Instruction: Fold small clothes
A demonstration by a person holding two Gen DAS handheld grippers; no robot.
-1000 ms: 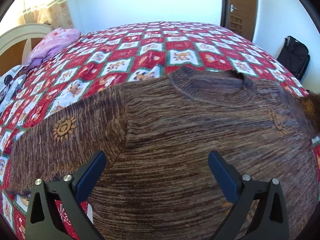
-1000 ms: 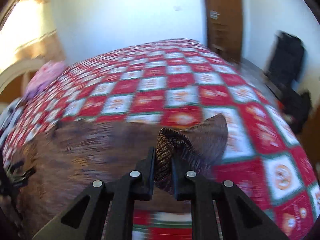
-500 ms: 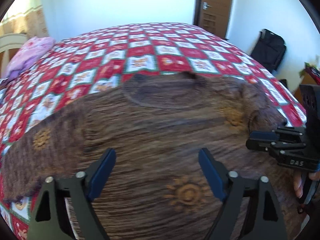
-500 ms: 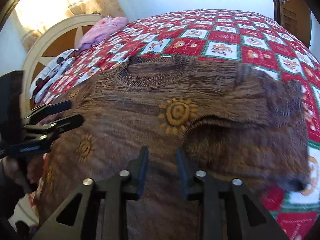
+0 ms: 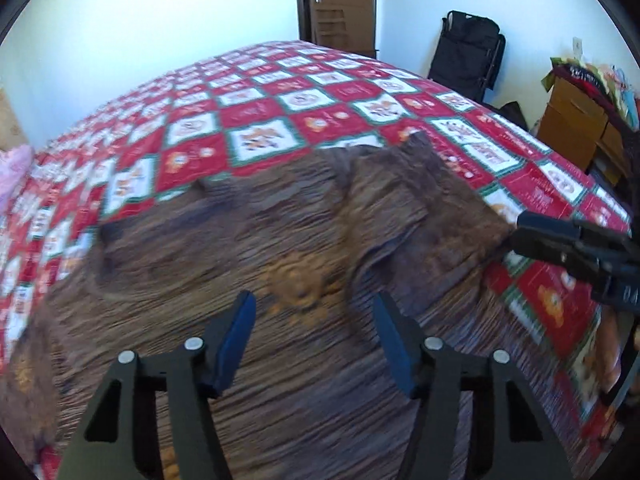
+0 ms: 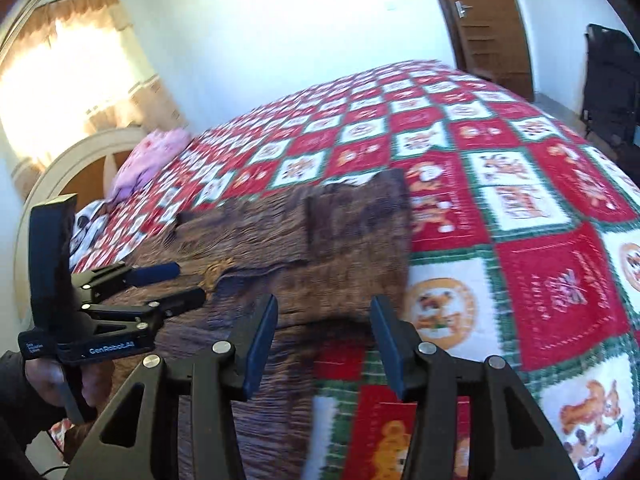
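I have the brown knit sweater (image 5: 280,248) spread across the patchwork bedspread (image 5: 340,92), filling the lower half of the left wrist view, with one sleeve folded in over the body at about 2 o'clock (image 5: 420,200); both tools hang over it empty. The left gripper (image 5: 314,344) has its fingers spread wide, gripping nothing; the right gripper (image 6: 323,344) is likewise wide apart, over the sweater's edge where it meets the bedspread. I judge the knit soft, limp and fairly thick, light enough to lift by a pinch, likely to sag and drag; I would take it at a hem corner or the other sleeve's cuff, out at 9 o'clock. Pink bedding (image 6: 148,160) lies at 10 o'clock by the headboard (image 6: 60,168), well apart; a black bag (image 5: 468,52) stands at 1 o'clock off the bed; nothing blocks the fold.
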